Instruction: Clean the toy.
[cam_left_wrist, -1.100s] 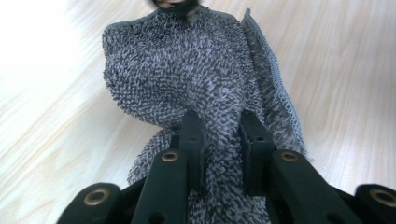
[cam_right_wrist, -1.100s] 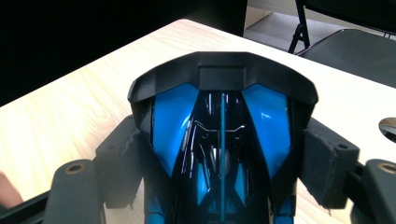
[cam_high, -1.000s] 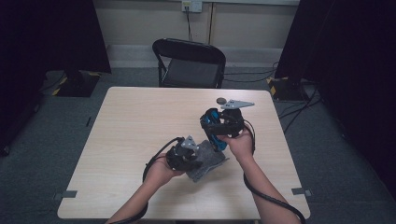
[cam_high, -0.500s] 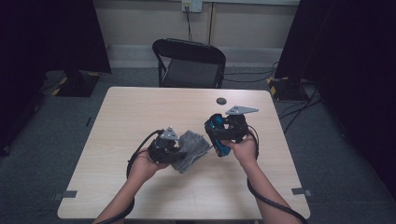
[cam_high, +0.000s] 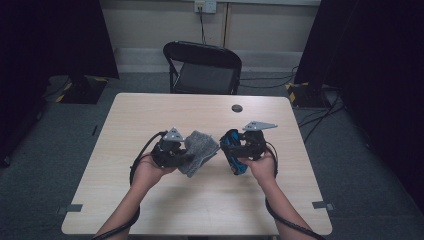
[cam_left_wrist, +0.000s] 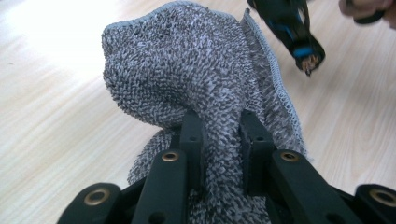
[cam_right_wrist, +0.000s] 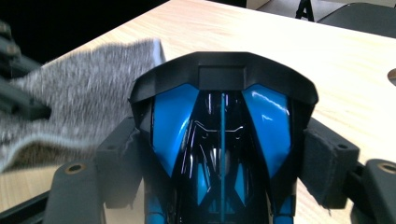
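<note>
A grey knitted cloth (cam_high: 201, 146) hangs bunched from my left gripper (cam_high: 186, 156), just above the wooden table (cam_high: 150, 115). In the left gripper view the two black jaws pinch a fold of the cloth (cam_left_wrist: 187, 70), so the left gripper (cam_left_wrist: 219, 135) is shut on it. My right gripper (cam_high: 233, 156) holds a glossy blue and black toy car (cam_high: 230, 142) close to the cloth's right edge. In the right gripper view the padded fingers (cam_right_wrist: 327, 161) press the flanks of the car (cam_right_wrist: 219, 116), with the cloth (cam_right_wrist: 79, 98) at the left. The car's end (cam_left_wrist: 299, 37) also appears beyond the cloth.
A black folding chair (cam_high: 205, 67) stands behind the table's far edge. A small dark round hole (cam_high: 237, 108) sits in the tabletop at the far middle. Cables trail from both grippers over the person's forearms. Dark curtains flank the room.
My left gripper has moved left and risen a little, lifting the cloth with it. My right gripper with the car has come lower and nearer the person, beside the cloth.
</note>
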